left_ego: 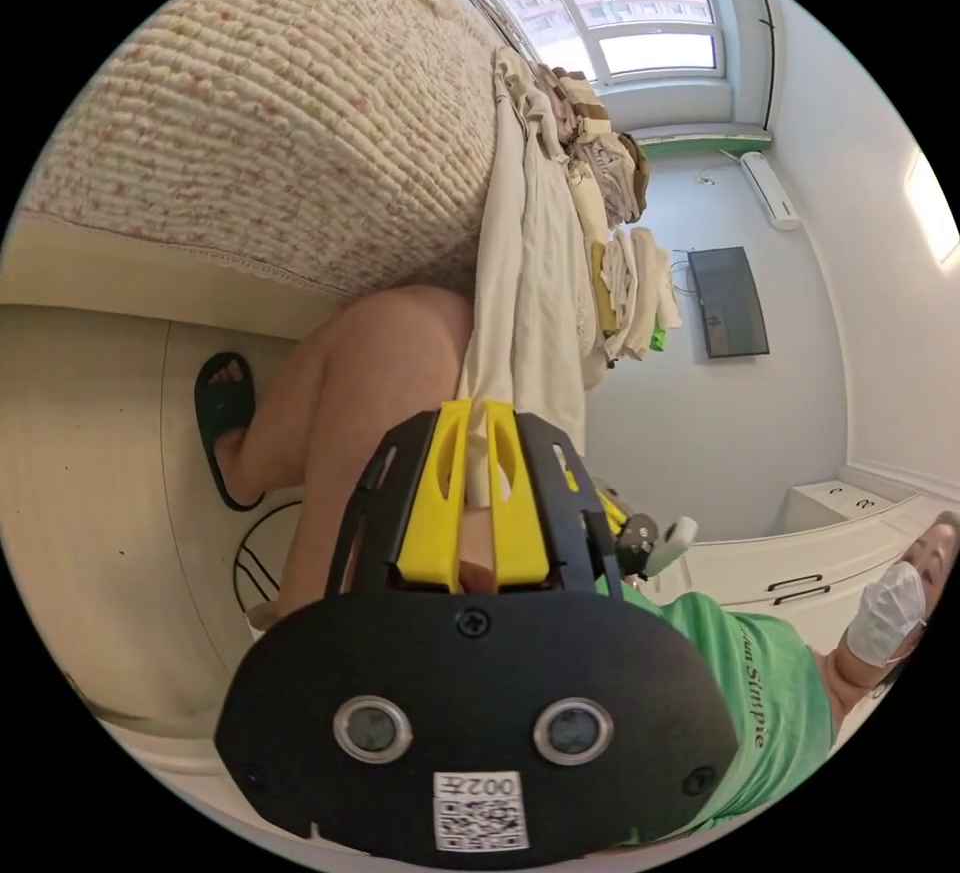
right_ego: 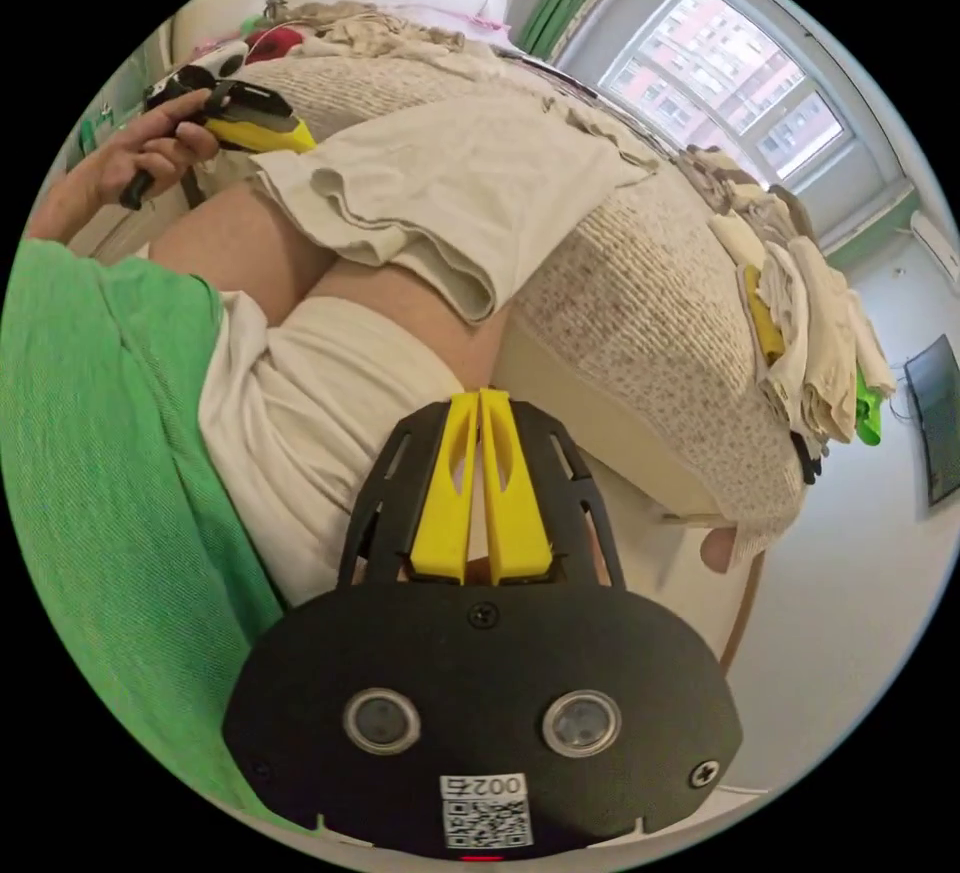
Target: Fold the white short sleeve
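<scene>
1. The left gripper (left_ego: pixel 478 413) has its yellow fingers (left_ego: pixel 437 503) clenched on the edge of the white shirt (left_ego: pixel 530 283).
2. The right gripper (right_ego: pixel 479 403) is pressed closed, empty.
3. The shirt (right_ego: pixel 450 183) hangs off the bed (left_ego: pixel 280 113), over the person's leg (left_ego: pixel 370 383).

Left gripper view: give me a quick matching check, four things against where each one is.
1. white short sleeve
2. clothes pile
3. dark screen
4. black sandal

a. on the wall
b. on a foot
c. clamped in the left gripper
d. stacked on the bed

Pairs: 1-c, 2-d, 3-a, 4-b
</scene>
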A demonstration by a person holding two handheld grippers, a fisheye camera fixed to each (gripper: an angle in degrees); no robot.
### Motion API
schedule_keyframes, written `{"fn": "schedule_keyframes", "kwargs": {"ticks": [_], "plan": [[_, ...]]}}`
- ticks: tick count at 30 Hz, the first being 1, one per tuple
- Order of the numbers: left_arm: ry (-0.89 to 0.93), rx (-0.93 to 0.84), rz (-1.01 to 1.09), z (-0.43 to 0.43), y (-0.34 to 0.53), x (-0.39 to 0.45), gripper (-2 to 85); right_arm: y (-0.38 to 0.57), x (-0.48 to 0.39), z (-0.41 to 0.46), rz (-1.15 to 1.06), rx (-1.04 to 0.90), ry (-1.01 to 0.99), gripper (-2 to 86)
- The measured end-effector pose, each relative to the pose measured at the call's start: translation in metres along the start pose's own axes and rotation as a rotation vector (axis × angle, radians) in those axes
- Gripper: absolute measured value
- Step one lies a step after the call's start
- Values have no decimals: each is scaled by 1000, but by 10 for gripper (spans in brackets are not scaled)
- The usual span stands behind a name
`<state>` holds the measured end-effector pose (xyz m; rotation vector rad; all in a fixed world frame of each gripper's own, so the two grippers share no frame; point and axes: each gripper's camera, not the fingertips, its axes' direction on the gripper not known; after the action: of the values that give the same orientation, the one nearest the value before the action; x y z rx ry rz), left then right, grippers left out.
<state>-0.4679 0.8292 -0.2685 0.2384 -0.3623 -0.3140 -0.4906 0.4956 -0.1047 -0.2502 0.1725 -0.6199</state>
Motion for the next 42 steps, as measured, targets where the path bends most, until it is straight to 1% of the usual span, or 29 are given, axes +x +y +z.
{"fn": "schedule_keyframes", "kwargs": {"ticks": [1,5,6,8,10,11,13,14,16,17,18,20,23,24,26,28,29,31,32,33,35,38,42], "plan": [[-4,-4,2,2,2,0,-7,6,9,-4,20,0,-25,-9],[-44,-3,22,6,10,9,0,4,49,-40,171,242,-135,-9],[-65,27,50,5,13,17,3,-1,53,-42,178,265,-147,-9],[-71,69,129,4,17,39,6,-29,60,-37,175,317,-176,-9],[-72,91,270,13,16,79,14,-50,65,-24,202,308,-180,-9],[-85,91,308,18,16,89,16,-61,69,-15,231,302,-203,-9],[-186,38,442,50,16,121,21,-70,70,5,232,255,-259,-8],[-229,9,468,61,17,125,23,-73,64,22,189,172,-307,-8],[-503,-105,508,108,26,124,24,-70,51,45,130,49,-366,-8],[-596,-150,492,120,28,118,22,-58,48,39,108,109,-335,-8],[-566,-76,563,119,41,118,14,-54,47,38,88,110,-319,-8],[-570,-61,543,115,47,115,6,-42,52,36,49,106,-330,-8],[-509,-57,483,96,50,105,-1,-27,69,31,42,109,-366,-7],[-504,-29,466,84,53,100,-1,-23,73,28,51,132,-351,-7],[-518,46,446,64,58,92,-6,-5,88,22,88,235,-253,-7],[-478,110,383,40,59,75,-2,4,98,26,100,259,-185,-4],[-442,112,365,36,58,69,0,8,101,30,88,259,-159,-2],[-282,89,314,27,52,50,24,13,102,37,44,271,-148,9],[-260,80,311,26,52,46,32,16,101,41,20,272,-148,47],[-241,72,313,25,52,42,49,17,101,43,18,274,-154,66],[-231,55,314,23,55,40,76,18,106,48,46,287,-236,107],[-234,41,313,21,63,37,98,17,117,59,118,296,-320,114],[-193,31,263,24,71,27,105,9,121,80,147,260,-346,117]]}}
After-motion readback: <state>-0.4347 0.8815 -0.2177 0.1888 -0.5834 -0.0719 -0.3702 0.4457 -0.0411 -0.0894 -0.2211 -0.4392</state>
